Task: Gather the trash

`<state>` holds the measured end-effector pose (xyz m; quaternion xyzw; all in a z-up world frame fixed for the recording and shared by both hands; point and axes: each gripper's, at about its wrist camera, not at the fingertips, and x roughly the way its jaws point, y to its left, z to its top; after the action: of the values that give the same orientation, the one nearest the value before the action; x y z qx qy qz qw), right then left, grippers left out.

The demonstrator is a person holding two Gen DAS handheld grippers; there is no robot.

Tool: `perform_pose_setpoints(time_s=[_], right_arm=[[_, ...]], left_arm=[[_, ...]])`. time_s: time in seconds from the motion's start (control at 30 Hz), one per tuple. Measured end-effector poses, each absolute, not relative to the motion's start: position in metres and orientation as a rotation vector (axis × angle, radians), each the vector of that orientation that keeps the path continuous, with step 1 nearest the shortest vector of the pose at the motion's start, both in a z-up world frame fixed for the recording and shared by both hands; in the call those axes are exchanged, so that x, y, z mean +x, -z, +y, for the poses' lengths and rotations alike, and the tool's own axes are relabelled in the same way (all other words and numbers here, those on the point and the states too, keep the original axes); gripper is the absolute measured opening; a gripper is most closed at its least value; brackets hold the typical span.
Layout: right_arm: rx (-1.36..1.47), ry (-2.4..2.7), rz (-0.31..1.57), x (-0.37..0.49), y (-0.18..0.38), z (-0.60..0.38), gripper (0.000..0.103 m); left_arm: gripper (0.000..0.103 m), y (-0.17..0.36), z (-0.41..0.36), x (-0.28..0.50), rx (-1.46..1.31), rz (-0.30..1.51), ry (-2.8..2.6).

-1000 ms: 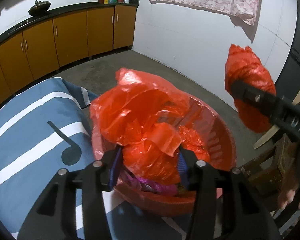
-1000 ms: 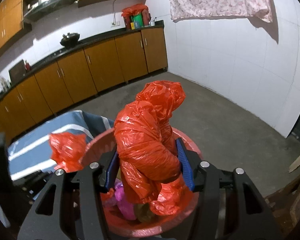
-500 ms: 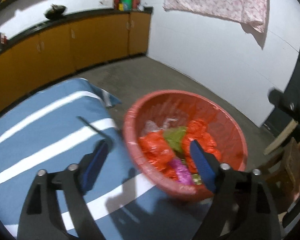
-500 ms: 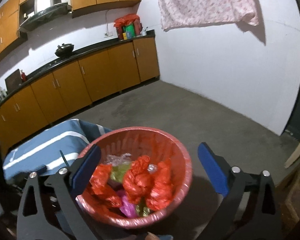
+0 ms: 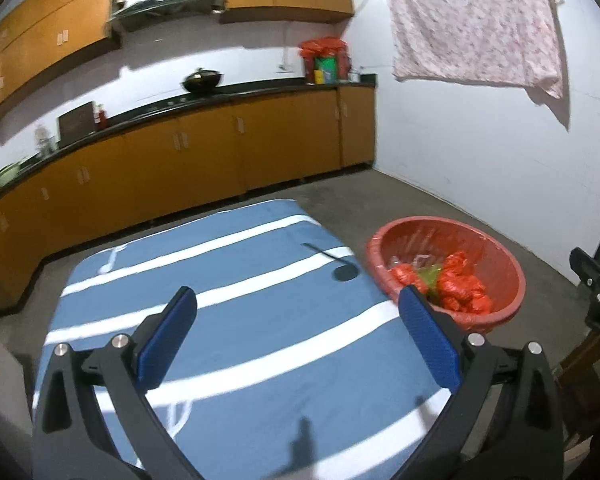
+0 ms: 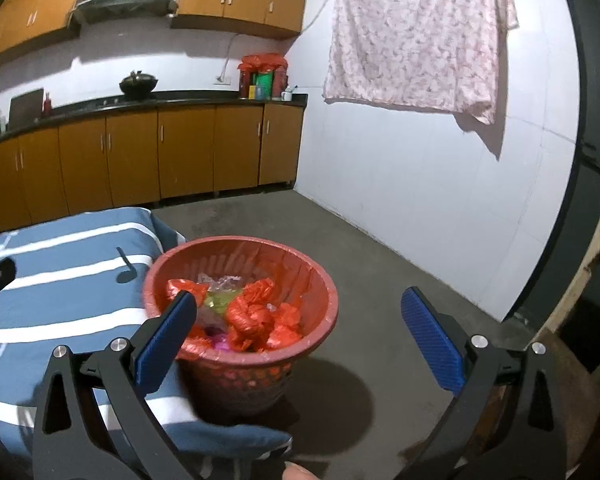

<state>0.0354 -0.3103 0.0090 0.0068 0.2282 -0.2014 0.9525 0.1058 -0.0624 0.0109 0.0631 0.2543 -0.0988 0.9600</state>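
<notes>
I hold both the left gripper (image 5: pixel 296 322) and right gripper (image 6: pixel 298 320) with jaws wide and empty, red bags (image 6: pixel 256 316) in the basket (image 6: pixel 320 280) off the bench's (image 5: pixel 236 300) corner, so collecting looks done

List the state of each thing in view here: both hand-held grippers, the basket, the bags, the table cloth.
Left hand-held gripper: open, empty.
Right hand-held gripper: open, empty.
Red plastic mesh basket: upright on floor, beside table.
Crumpled red plastic bags: inside basket.
Blue white-striped table cloth: spread flat.
Pink floral cloth: hanging by wall.
</notes>
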Motion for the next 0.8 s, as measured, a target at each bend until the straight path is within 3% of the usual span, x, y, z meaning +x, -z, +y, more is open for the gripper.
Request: perform_pose_setpoints(time_s=[0.8], right_arm=[[-0.003,0.235,0.430,-0.018,-0.022,-0.239,0.101]], left_arm=[[0.099,-0.023,0.020,0.002,0.011,0.467,0.079]])
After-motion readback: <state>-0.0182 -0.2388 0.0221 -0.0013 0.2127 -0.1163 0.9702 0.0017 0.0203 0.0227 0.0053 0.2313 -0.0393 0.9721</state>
